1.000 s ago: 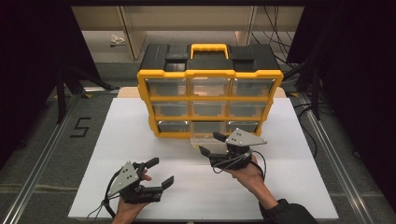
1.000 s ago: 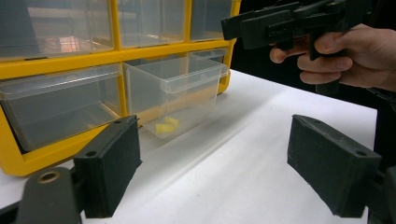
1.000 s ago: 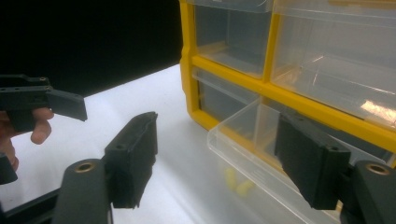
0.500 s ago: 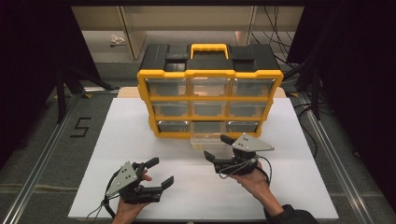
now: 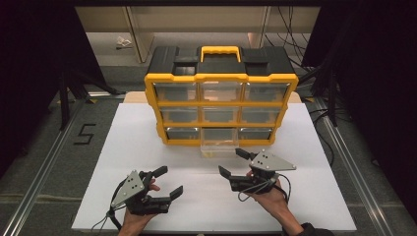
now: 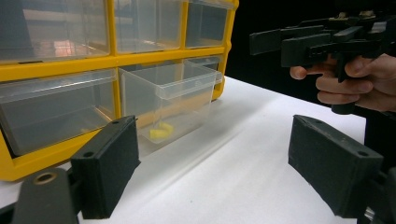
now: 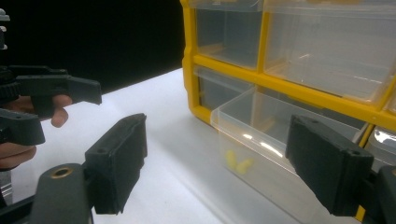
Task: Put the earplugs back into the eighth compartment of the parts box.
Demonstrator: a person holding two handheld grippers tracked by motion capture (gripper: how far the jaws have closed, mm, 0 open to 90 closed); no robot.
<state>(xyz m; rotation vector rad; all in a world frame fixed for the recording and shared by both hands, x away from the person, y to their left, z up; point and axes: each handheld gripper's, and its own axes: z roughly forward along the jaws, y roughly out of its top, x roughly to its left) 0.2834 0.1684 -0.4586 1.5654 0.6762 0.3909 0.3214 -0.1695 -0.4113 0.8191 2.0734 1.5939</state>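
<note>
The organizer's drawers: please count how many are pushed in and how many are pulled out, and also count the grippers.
Drawers pushed in, in the yellow organizer: 8
Drawers pulled out, the bottom-middle clear drawer with small yellow pieces inside: 1
Grippers, both with fingers apart and holding nothing, left gripper and right gripper: 2
Total: 9 drawers and 2 grippers, 11 things.
</note>
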